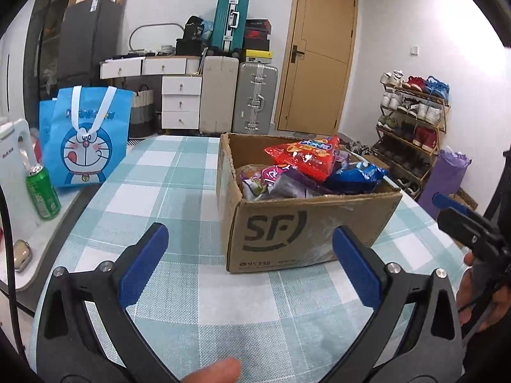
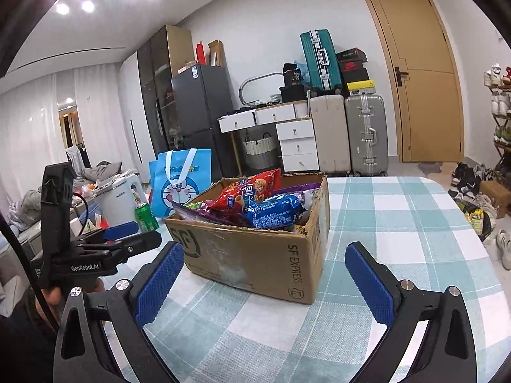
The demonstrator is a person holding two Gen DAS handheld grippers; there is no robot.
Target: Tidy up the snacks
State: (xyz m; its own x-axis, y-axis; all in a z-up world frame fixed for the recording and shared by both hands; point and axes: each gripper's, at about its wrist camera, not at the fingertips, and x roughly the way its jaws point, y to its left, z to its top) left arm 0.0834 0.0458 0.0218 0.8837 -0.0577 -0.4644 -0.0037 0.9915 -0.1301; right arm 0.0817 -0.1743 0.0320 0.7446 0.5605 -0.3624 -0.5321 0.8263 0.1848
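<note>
Both my claws, left claw [image 1: 249, 261] and right claw [image 2: 265, 274], hang spread and empty before the snack-filled box [image 1: 306, 223]; I judge reaching in for a packet comes next.

A blue cartoon tote bag [image 1: 86, 140] stands at ten o'clock, a green can [image 1: 43, 191] just beside a white kettle [image 1: 14, 172] at nine. Suitcases [image 1: 254, 99], white drawers [image 1: 180, 102] and a tan door [image 1: 319, 57] sit toward twelve, a shoe rack [image 1: 412, 127] at two.
</note>
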